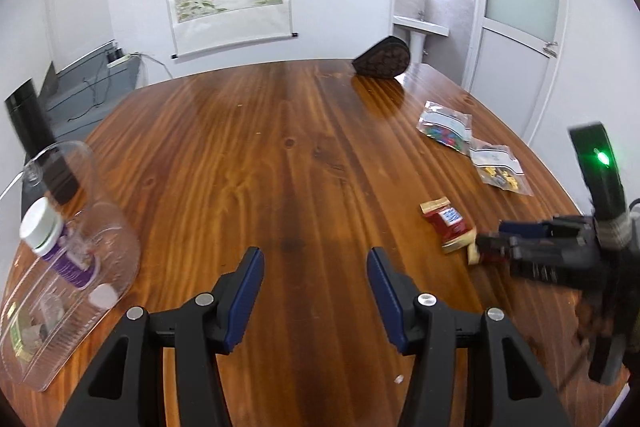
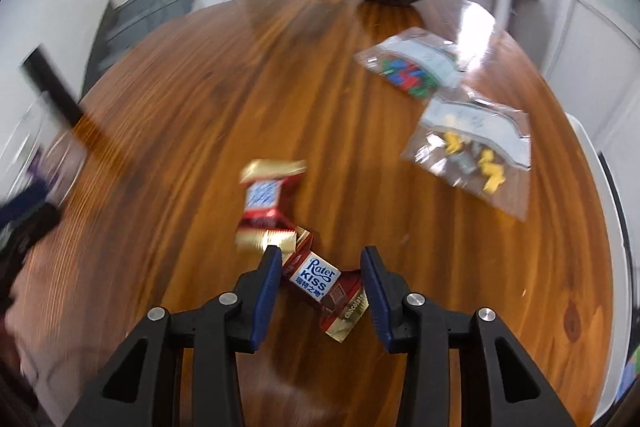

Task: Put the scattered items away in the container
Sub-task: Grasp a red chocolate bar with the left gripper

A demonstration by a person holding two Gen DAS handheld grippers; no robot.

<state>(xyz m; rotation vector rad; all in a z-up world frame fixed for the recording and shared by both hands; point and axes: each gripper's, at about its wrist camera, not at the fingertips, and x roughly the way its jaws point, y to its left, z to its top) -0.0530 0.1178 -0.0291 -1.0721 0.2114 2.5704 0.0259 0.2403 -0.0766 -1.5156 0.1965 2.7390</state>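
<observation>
Right gripper straddling a candy; left gripper idle, wide open, holding nothing.

Right gripper jaws spread with the near chocolate candy lying between them on the table, not clamped; whether the pads touch it is unclear. Its long axis runs diagonally, gold end toward near-right. Second candy just beyond, touching it, long axis pointing away. Left gripper hovers over bare wood. Clear container at near left, bottle inside. Farther right: yellow-parts bag, then coloured-parts bag.
</observation>
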